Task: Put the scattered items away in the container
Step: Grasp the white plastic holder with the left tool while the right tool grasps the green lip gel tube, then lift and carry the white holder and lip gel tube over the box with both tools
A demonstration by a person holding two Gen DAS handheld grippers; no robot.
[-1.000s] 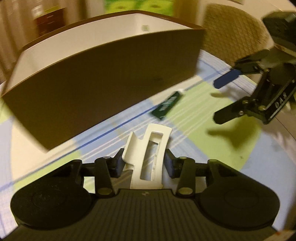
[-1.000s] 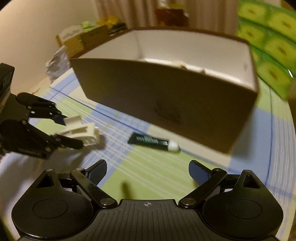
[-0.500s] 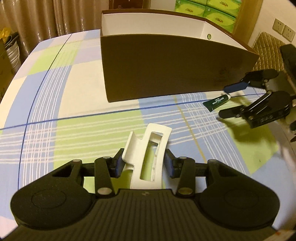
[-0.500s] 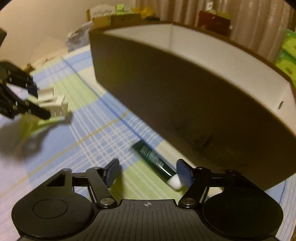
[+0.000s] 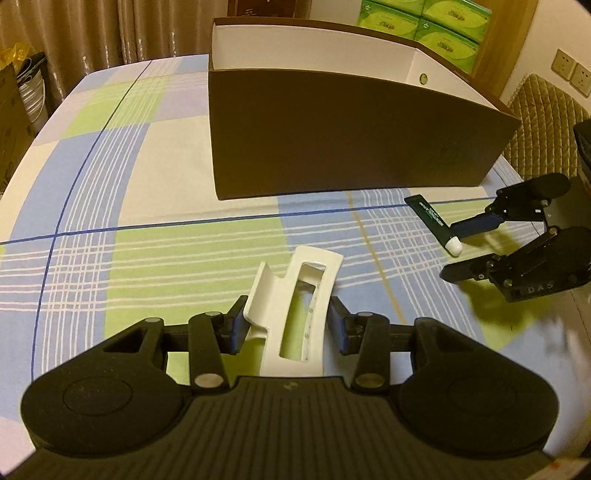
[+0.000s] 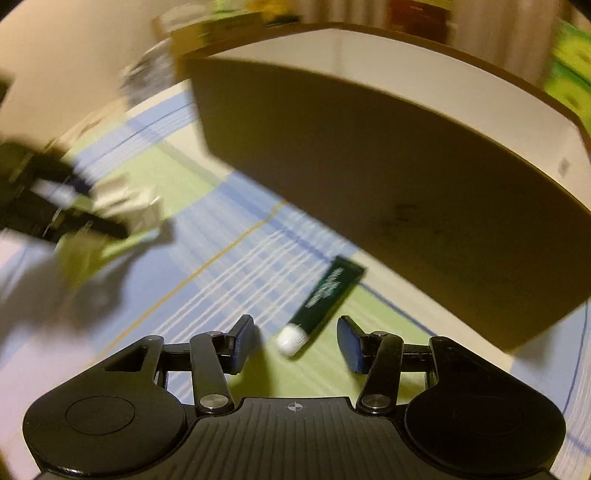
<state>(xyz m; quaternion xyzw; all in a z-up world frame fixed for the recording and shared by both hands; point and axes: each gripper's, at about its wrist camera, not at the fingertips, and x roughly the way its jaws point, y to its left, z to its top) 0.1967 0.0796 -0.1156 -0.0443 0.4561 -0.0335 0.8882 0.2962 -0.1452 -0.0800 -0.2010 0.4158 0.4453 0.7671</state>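
Left wrist view: left tongs point(image 5: 284, 325) clamp white bracket point(image 5: 295, 306); right tongs point(image 6: 295, 341), closing, straddle green tube point(image 6: 325, 295) untouched.

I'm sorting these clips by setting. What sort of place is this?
Most likely a home room: a checked tablecloth on the table, curtains behind it, and a quilted chair by wall sockets.

White plastic holder point(image 5: 295, 306) clamped in left gripper point(image 5: 284, 325); brown box point(image 5: 351, 136), green tube point(image 5: 432, 221) between right gripper point(image 5: 458, 254) fingers, checked cloth point(image 5: 147, 240).
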